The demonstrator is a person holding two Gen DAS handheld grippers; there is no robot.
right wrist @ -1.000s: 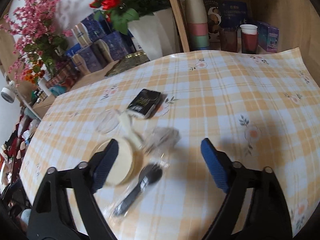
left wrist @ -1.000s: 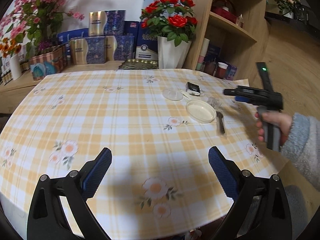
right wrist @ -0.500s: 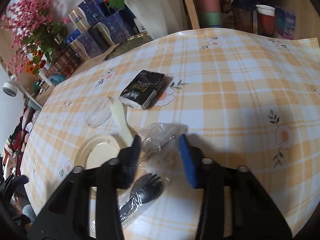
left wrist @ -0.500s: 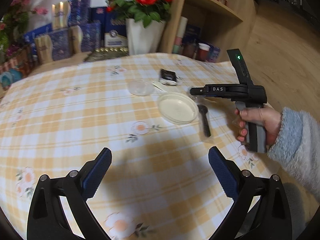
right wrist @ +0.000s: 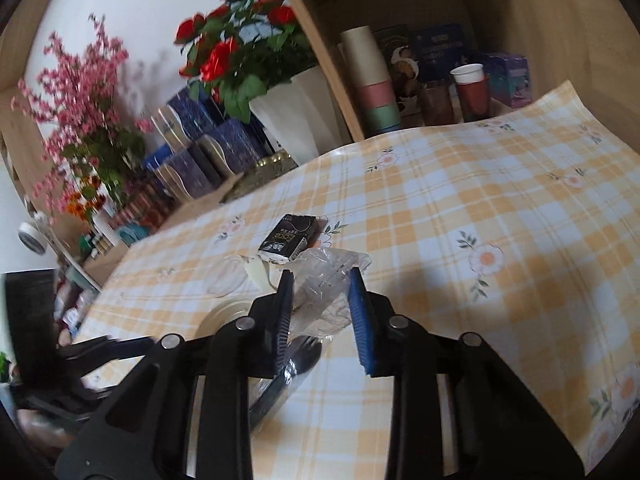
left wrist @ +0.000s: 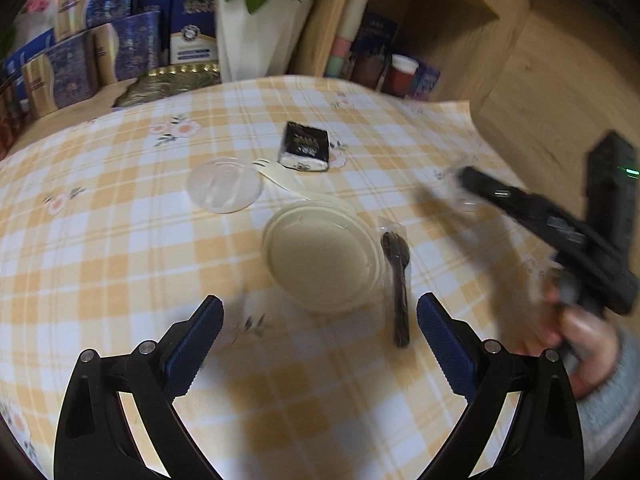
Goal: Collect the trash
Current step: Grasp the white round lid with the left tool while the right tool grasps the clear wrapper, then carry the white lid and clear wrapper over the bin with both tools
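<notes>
On the checked, flower-printed tabletop [left wrist: 120, 216], going from left to right in the left wrist view, a clear plastic lid [left wrist: 225, 185] lies flat, and just beside it a cream plastic fork [left wrist: 280, 176] runs slantwise toward the black tissue pack [left wrist: 306, 146]. Nearer the camera sits a cream round lid [left wrist: 324, 258], its far rim touching the fork's handle. Just right of it lies a black spoon in a clear sleeve [left wrist: 396, 276], bowl away from the camera, close against the cream lid's edge.

The left tongs [left wrist: 318, 330] hang released above the tabletop, their blue pads spread wide with nothing between them, the cream lid and the spoon just ahead of the tips.

Farther right, blurred, a hand [left wrist: 580, 344] with a grey fleece sleeve holds the right tongs [right wrist: 320, 304]. In the right wrist view their pads are closing on a crumpled clear plastic wrapper [right wrist: 328, 276], which is pinched between them and bulges out ahead of the tips above the tabletop. Beyond the wrapper lies the tissue pack, and below the tongs the sleeved spoon shows dimly.

Behind the tabletop stand a white pot of red roses [right wrist: 240, 60], blue gift boxes [right wrist: 208, 148] and a wooden shelf with stacked paper cups [right wrist: 372, 80].
</notes>
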